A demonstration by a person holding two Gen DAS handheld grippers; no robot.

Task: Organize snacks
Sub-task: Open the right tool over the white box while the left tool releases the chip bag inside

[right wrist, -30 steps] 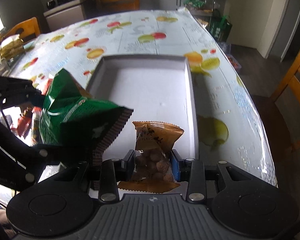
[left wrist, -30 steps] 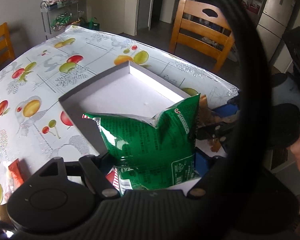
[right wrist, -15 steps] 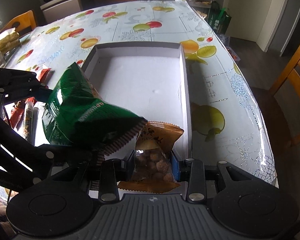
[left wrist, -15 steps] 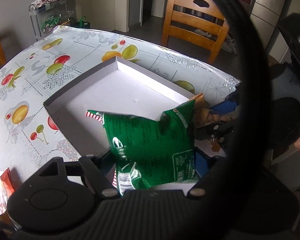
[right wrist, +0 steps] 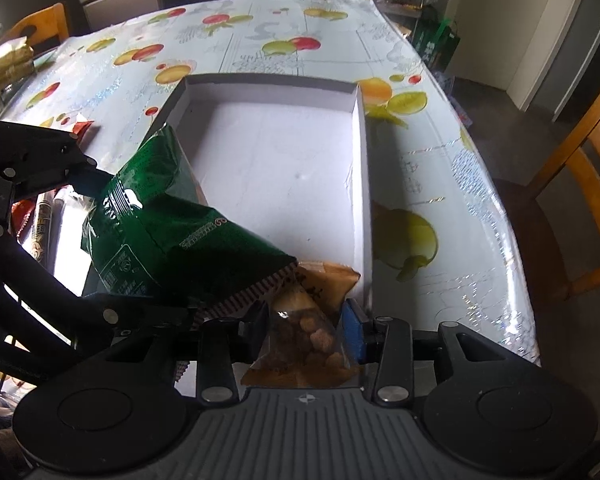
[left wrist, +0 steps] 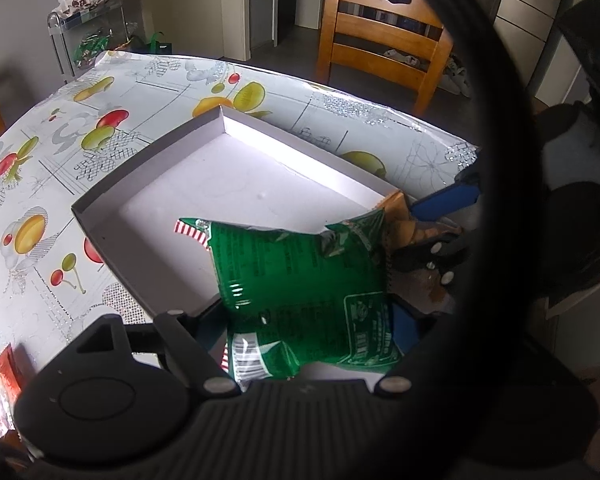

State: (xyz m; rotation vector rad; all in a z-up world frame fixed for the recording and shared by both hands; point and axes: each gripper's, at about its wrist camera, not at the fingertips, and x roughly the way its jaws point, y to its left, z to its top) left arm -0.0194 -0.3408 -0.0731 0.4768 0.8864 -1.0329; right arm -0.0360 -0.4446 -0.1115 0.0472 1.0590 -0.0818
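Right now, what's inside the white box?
The white box has mostly bare floor showing. The green bag and orange snack pack reach over its near end, held by grippers, hiding the floor beneath.

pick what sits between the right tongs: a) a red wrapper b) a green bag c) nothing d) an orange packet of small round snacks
d: the right tongs have the orange packet of round snacks between their fingers as the jaws open, while the green bag is with the left tongs.
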